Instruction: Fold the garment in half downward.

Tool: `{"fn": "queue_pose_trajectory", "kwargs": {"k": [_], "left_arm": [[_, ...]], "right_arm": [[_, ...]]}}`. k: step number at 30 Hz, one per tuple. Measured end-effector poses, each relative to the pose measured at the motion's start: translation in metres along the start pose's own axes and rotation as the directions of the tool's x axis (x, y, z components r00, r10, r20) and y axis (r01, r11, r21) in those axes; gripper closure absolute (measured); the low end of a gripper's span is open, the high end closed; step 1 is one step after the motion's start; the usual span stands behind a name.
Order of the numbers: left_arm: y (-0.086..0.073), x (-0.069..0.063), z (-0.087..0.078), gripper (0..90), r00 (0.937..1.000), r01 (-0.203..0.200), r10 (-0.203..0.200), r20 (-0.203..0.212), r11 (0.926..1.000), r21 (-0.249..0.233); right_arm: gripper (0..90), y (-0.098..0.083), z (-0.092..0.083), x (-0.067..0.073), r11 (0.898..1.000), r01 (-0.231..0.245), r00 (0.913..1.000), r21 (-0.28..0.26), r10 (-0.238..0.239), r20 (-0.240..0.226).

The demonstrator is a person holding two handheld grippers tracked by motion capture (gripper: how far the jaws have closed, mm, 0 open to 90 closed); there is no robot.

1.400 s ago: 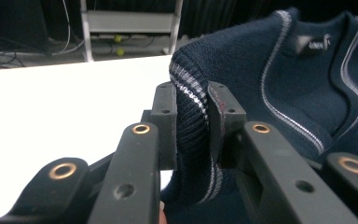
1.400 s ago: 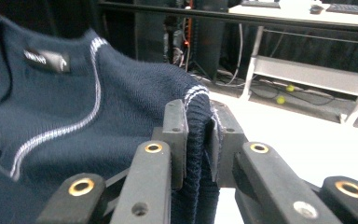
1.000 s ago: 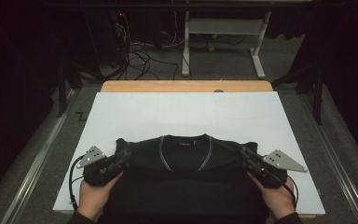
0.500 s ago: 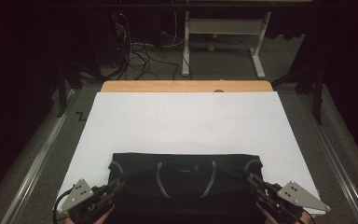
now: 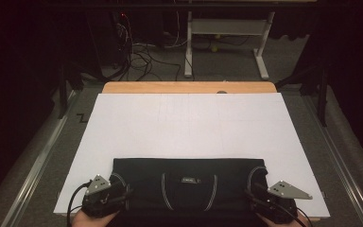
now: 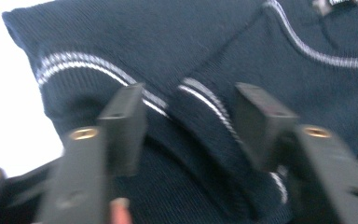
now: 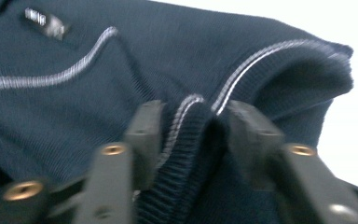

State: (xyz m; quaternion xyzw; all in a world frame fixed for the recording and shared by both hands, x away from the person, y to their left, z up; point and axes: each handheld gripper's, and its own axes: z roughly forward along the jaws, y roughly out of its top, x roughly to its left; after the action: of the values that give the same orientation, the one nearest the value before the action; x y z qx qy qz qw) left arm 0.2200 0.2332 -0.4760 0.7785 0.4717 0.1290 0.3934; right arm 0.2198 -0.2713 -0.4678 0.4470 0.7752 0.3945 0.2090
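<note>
The folded sweater lies at the bench's near edge. Both grippers, left and right, have just been opening; fingers released, armhole trim between them.

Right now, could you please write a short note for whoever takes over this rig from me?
Left tool: jaws have just been opening, a ribbed fold of the dark navy knitted sweater with pale stripe trim lies loose between them.
Right tool: the same, just opening, with the sweater's striped ribbed edge in the gap.
The sweater lies folded into a flat band at the near edge of the white table sheet, collar label up.
Done: fold laid down.
Left: draw both tools clear, probably fold again.
</note>
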Motion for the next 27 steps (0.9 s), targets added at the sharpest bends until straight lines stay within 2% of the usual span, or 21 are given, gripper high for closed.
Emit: {"fn": "queue_pose_trajectory", "kwargs": {"k": [1, 3, 4, 6, 10, 12, 14, 16, 17, 19, 21, 22, 27], "left_arm": [[0.001, 0.0, -0.003, 29.1, 0.9999, -0.002, 0.001, -0.013, 0.9998, -0.017], [0.005, 0.004, -0.008, 19.9, 0.9993, 0.005, -0.006, -0.036, 0.9989, -0.047], [0.009, 0.008, -0.007, 17.0, 0.998, 0.017, -0.021, -0.059, 0.9983, -0.056], [0.016, 0.017, -0.004, 13.6, 0.9958, 0.038, -0.044, -0.08, 0.9969, -0.069], [0.031, 0.045, 0.011, 13.6, 0.988, 0.125, -0.129, -0.085, 0.9905, -0.058], [0.037, 0.059, 0.024, 13.6, 0.9804, 0.185, -0.187, -0.063, 0.9824, -0.023], [0.039, 0.063, 0.034, 13.6, 0.9757, 0.207, -0.206, -0.074, 0.9783, 0.005], [0.04, 0.062, 0.04, 13.6, 0.9768, 0.199, -0.196, -0.087, 0.9792, 0.037], [0.04, 0.059, 0.042, 13.8, 0.979, 0.179, -0.173, -0.108, 0.983, 0.043], [0.041, 0.054, 0.044, 13.7, 0.9801, 0.141, -0.13, -0.15, 0.9881, 0.062], [0.041, 0.049, 0.047, 13.9, 0.978, 0.114, -0.098, -0.185, 0.9902, 0.081], [0.042, 0.048, 0.047, 14.6, 0.9784, 0.107, -0.09, -0.187, 0.9904, 0.087], [0.046, 0.041, 0.048, 36.4, 0.985, 0.088, -0.071, -0.157, 0.9911, 0.101]], "right_arm": [[43.1, 0.001, -0.003, -0.001, 1.0, -0.007, 0.9999, -0.028, 0.008, 0.015], [40.2, 0.004, -0.008, -0.005, 0.997, -0.027, 0.999, -0.079, 0.03, 0.034], [39.5, 0.006, -0.009, -0.009, 0.995, -0.036, 0.9981, -0.094, 0.041, 0.046], [39.5, 0.015, -0.006, -0.017, 0.993, -0.051, 0.9956, -0.107, 0.059, 0.072], [37.7, 0.032, 0.01, -0.039, 0.992, -0.089, 0.9867, -0.09, 0.1, 0.128], [33.9, 0.039, 0.029, -0.051, 0.994, -0.099, 0.9753, -0.044, 0.106, 0.194], [32.9, 0.04, 0.035, -0.054, 0.993, -0.116, 0.9748, -0.025, 0.118, 0.189], [32.0, 0.04, 0.046, -0.061, 0.988, -0.151, 0.9732, 0.017, 0.146, 0.178], [32.0, 0.039, 0.049, -0.062, 0.987, -0.157, 0.974, 0.035, 0.149, 0.171], [32.0, 0.037, 0.057, -0.062, 0.985, -0.148, 0.978, 0.09, 0.132, 0.161], [35.7, 0.036, 0.059, -0.056, 0.989, -0.118, 0.9783, 0.088, 0.101, 0.181], [38.4, 0.037, 0.059, -0.055, 0.988, -0.121, 0.9786, 0.092, 0.103, 0.178], [46.6, 0.038, 0.059, -0.05, 0.989, -0.111, 0.9804, 0.096, 0.094, 0.173]]}}
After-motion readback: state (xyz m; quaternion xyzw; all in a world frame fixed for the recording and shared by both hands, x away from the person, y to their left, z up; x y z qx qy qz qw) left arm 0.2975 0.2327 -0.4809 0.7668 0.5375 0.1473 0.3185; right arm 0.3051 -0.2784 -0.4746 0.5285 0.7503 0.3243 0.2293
